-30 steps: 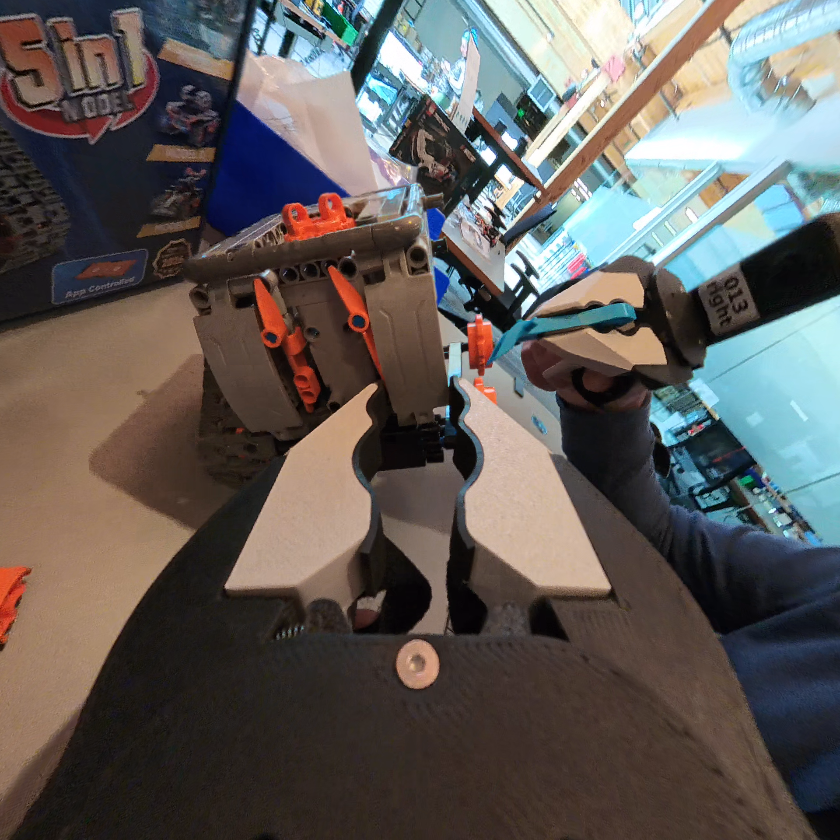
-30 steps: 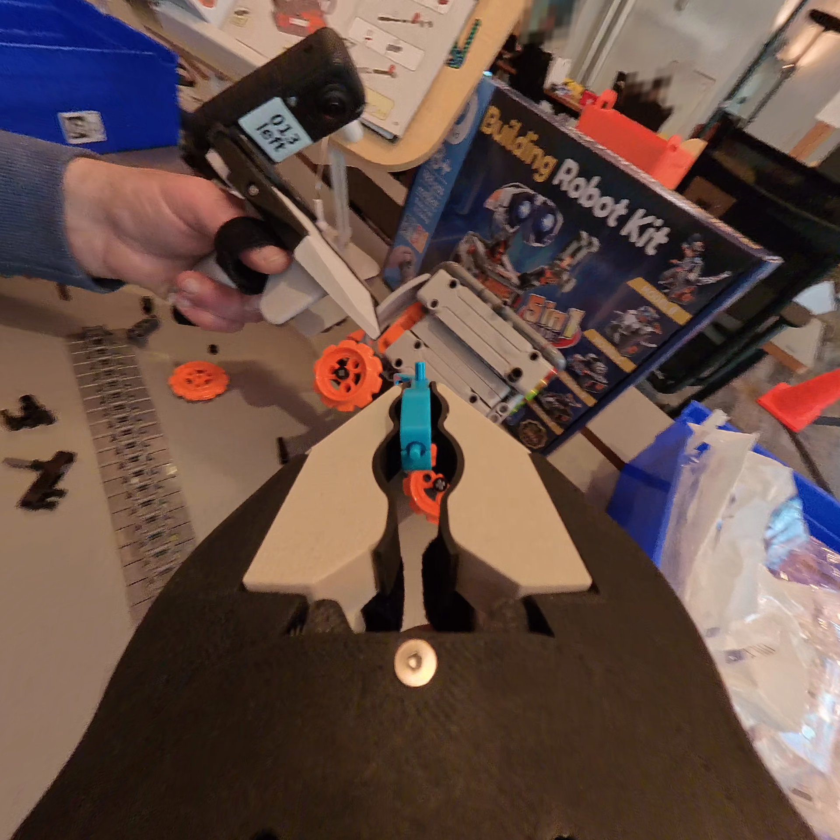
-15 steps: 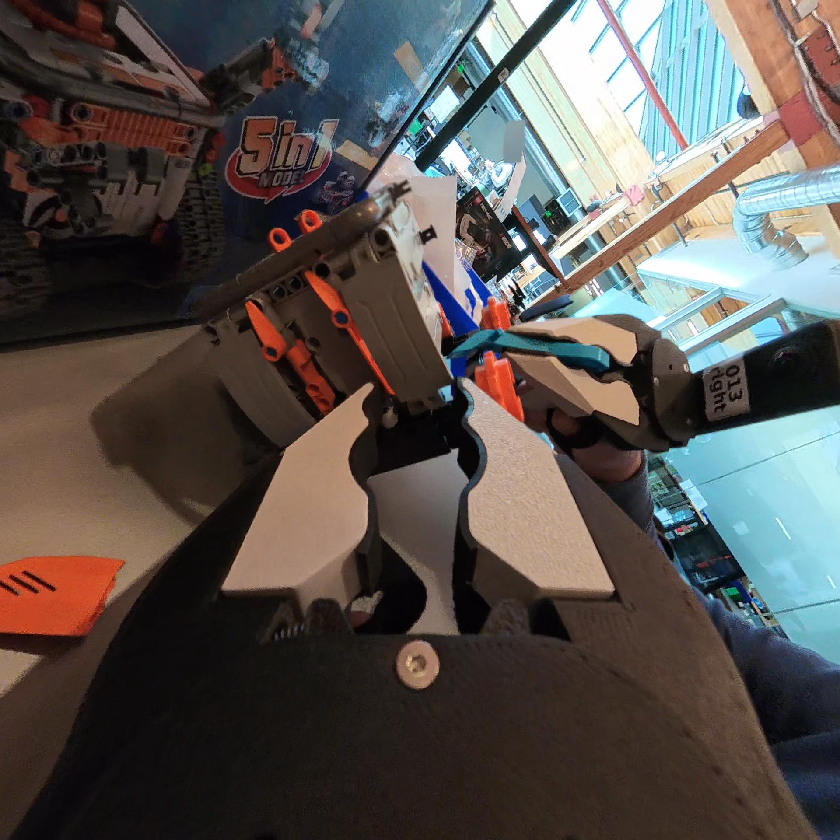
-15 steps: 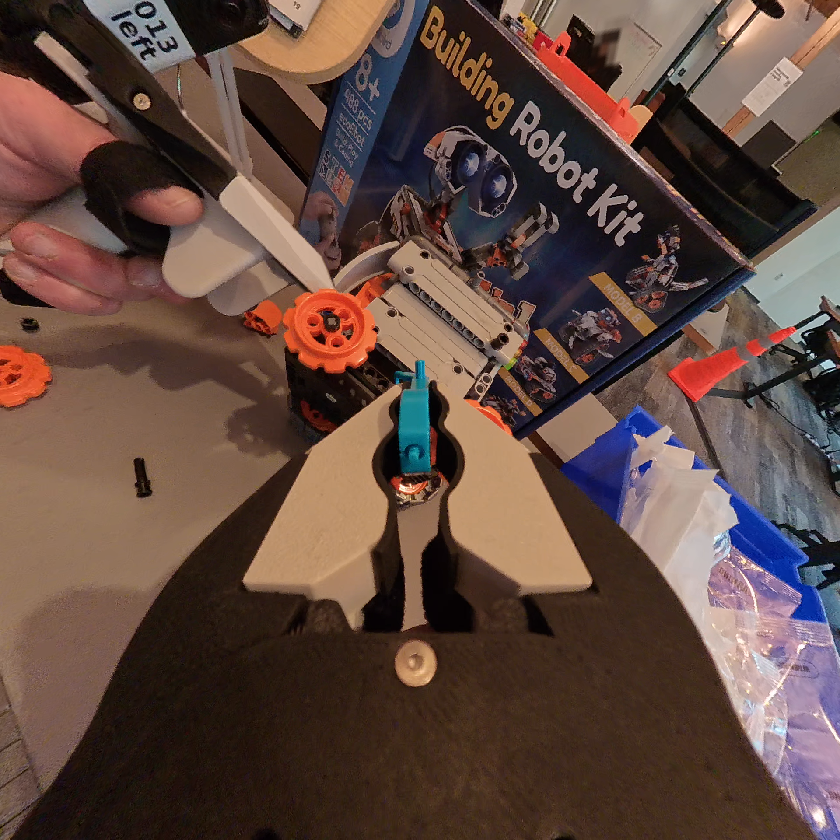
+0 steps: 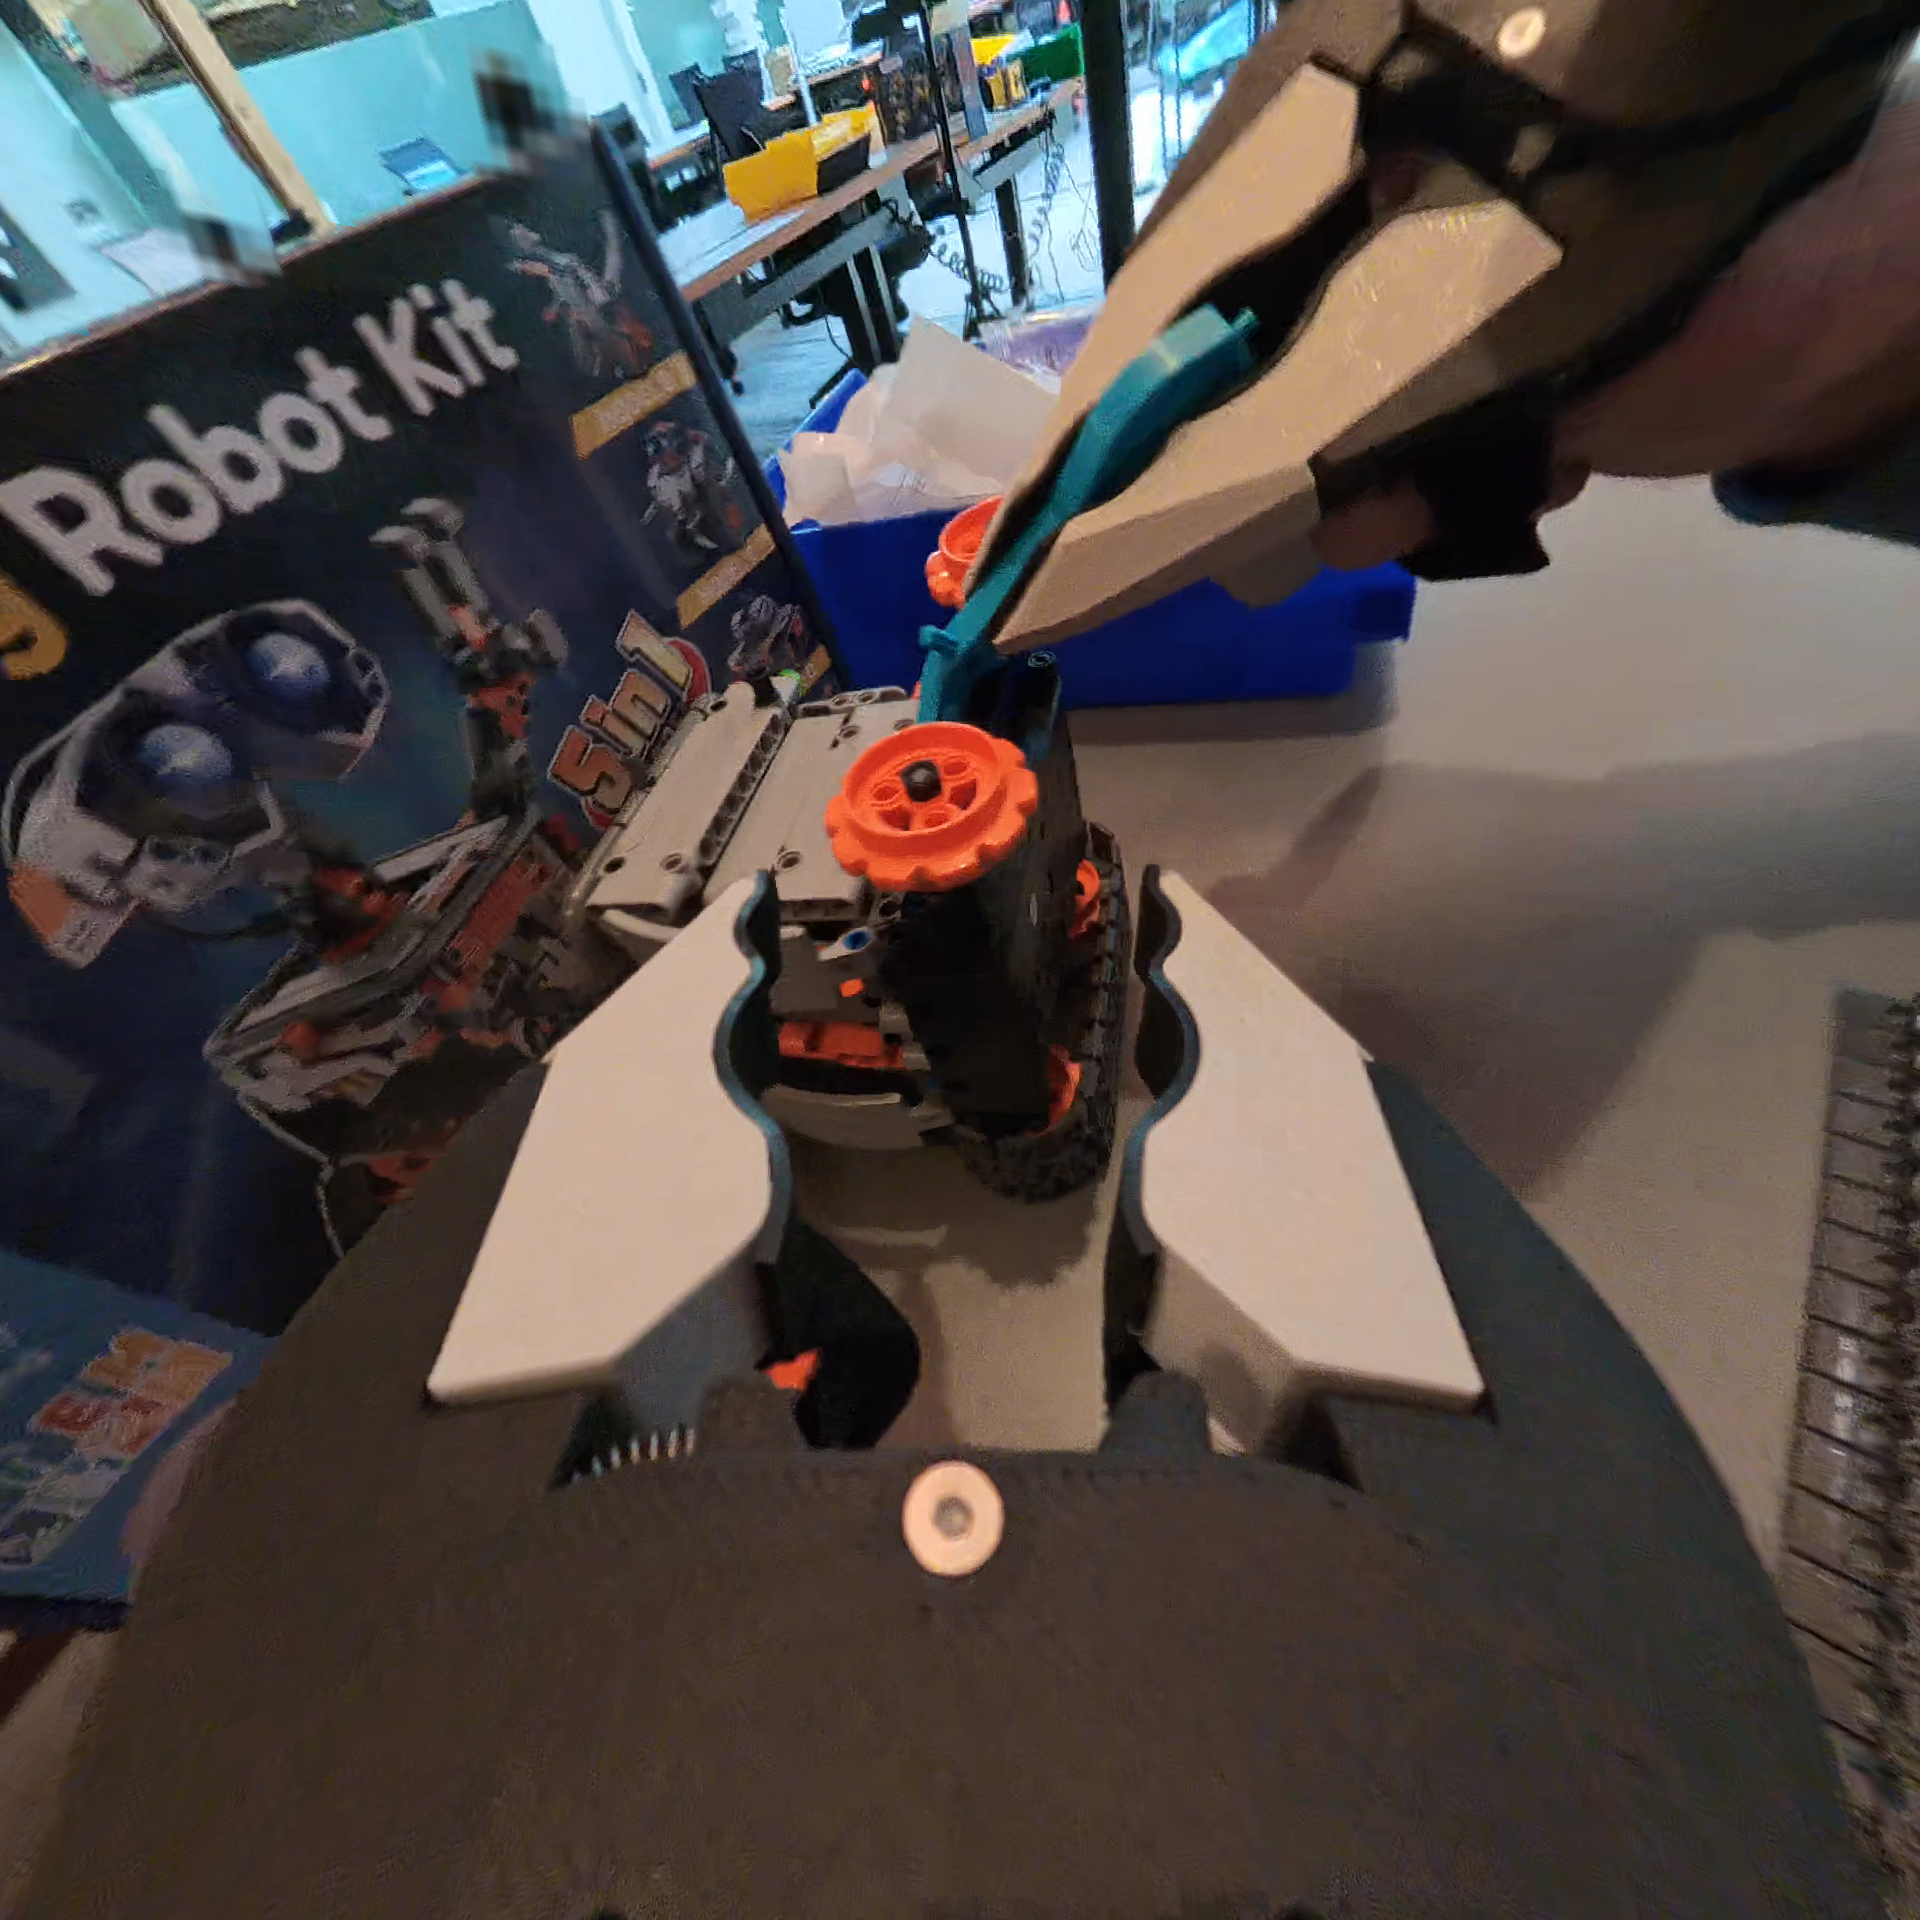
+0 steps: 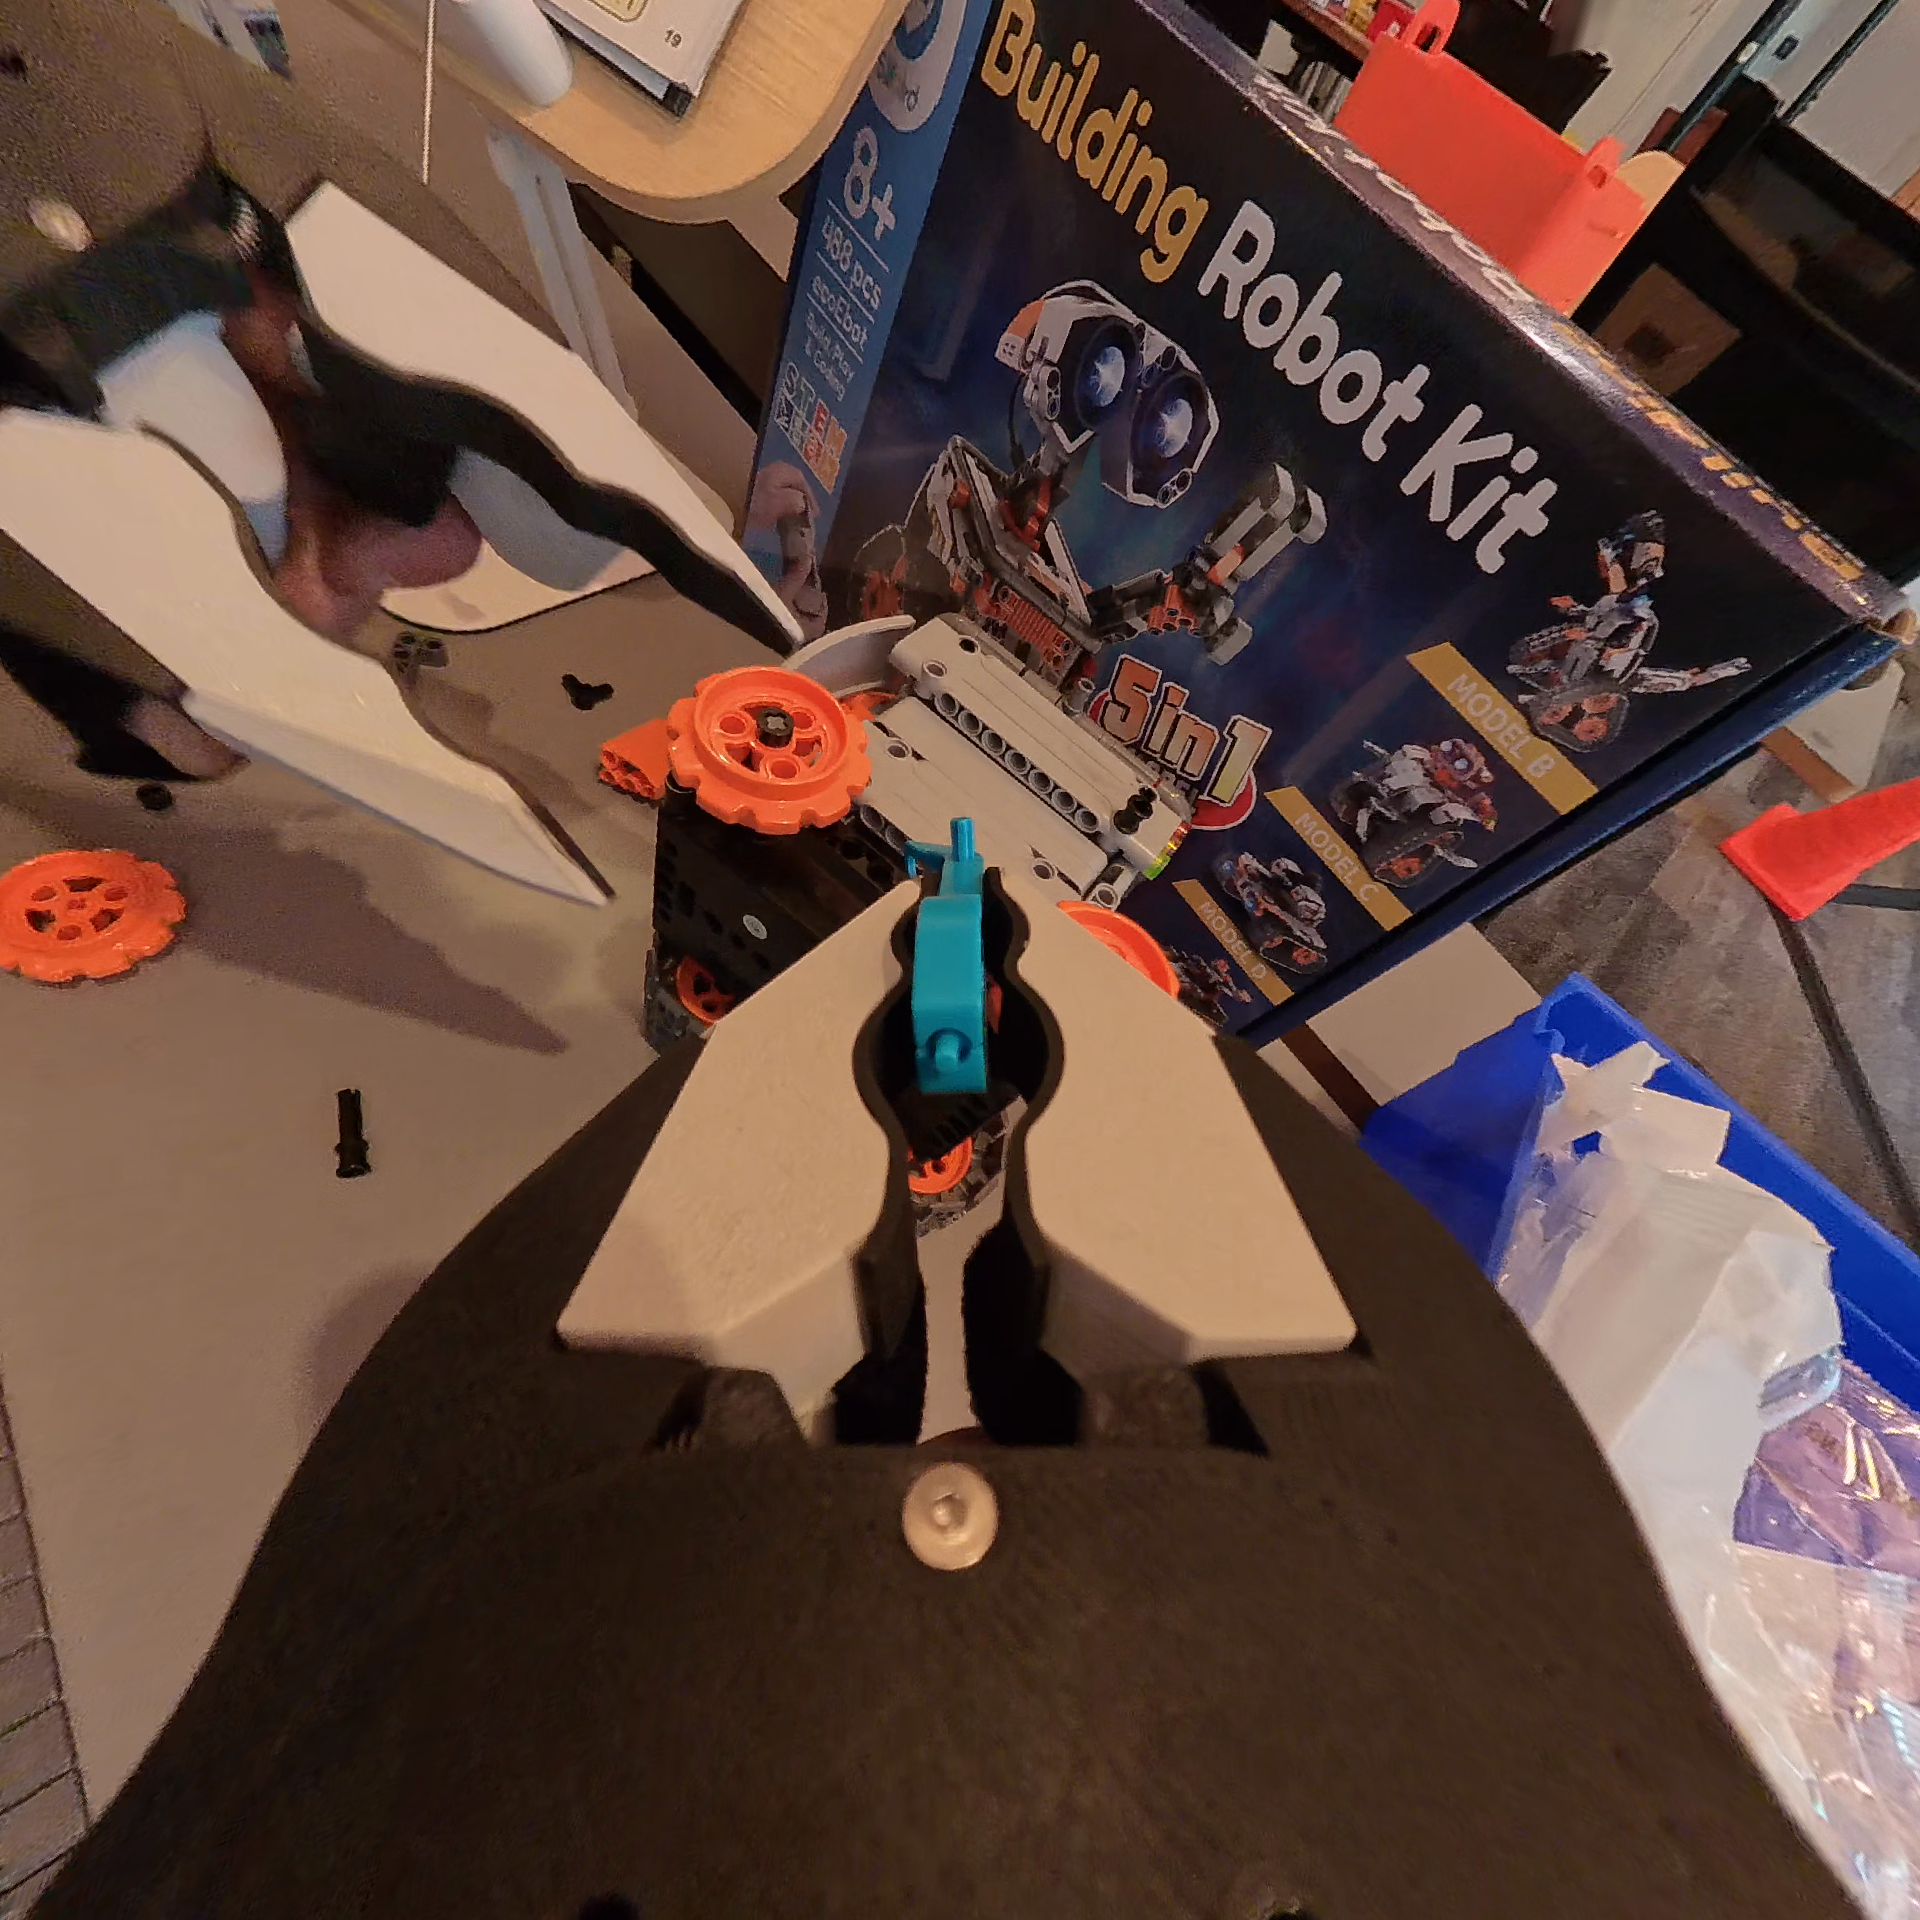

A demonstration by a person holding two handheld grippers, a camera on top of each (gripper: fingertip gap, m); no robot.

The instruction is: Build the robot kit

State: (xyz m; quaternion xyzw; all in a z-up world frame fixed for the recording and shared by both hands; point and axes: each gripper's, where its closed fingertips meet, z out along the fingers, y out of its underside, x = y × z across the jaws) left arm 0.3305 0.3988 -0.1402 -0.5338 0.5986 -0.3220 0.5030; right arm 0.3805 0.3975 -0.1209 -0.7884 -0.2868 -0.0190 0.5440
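A toy robot model of grey panels (image 5: 727, 810) and black blocks, with an orange toothed wheel (image 5: 930, 805) on top, stands on the table. My left gripper (image 5: 951, 904) is open; the model's black end sits between its fingers and the right pad stands clear of it. My right gripper (image 6: 956, 894) is shut on a teal plastic tool (image 6: 948, 997). In the left wrist view the right gripper (image 5: 992, 613) comes in from the upper right and the tool's tip (image 5: 940, 665) rests on the model's top edge. The model (image 6: 997, 769) and the left gripper's white fingers (image 6: 364, 748) also show in the right wrist view.
A dark blue kit box (image 6: 1351, 468) stands right behind the model. A blue bin (image 6: 1475, 1122) with plastic bags is to the right. A loose orange wheel (image 6: 88, 914) and a black pin (image 6: 351, 1132) lie on the table. A grey track strip (image 5: 1870, 1299) lies at the right edge. Some 6 cm of space lies between my two pairs of fingers.
My left gripper held the model tilted off the table, then opened wide; the model now stands on the table. My right gripper stayed shut on the teal tool, its tip now at the model.
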